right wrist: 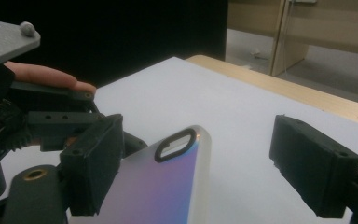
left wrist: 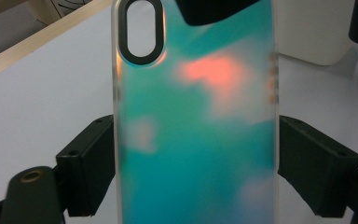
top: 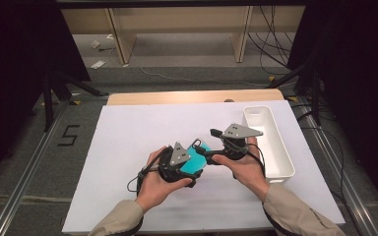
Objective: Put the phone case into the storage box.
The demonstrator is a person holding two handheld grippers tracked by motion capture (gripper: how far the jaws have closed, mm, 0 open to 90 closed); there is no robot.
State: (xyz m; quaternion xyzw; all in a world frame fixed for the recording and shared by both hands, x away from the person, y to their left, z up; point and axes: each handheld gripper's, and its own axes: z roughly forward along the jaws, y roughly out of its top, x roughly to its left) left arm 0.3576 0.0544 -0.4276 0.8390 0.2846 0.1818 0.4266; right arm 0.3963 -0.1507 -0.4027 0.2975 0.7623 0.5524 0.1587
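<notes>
A teal, iridescent phone case [top: 197,160] with an oval camera cut-out is held above the white table sheet [top: 138,132]. My left gripper [left wrist: 196,158] is shut on the case [left wrist: 196,130], its black jaws pressing the two long edges. In the high view that left gripper [top: 192,166] sits just left of centre. My right gripper [top: 208,154] comes in from the right at the case's camera end. In the right gripper view the case [right wrist: 172,186] lies by the left jaw and the right jaw stands well off it, so the right gripper [right wrist: 209,163] is open.
A long white bin [top: 270,142] stands along the right edge of the sheet, its wall visible in the left gripper view [left wrist: 307,32]. A wooden table edge [top: 192,96] runs behind the sheet. The person's fingers [right wrist: 46,77] wrap the left gripper.
</notes>
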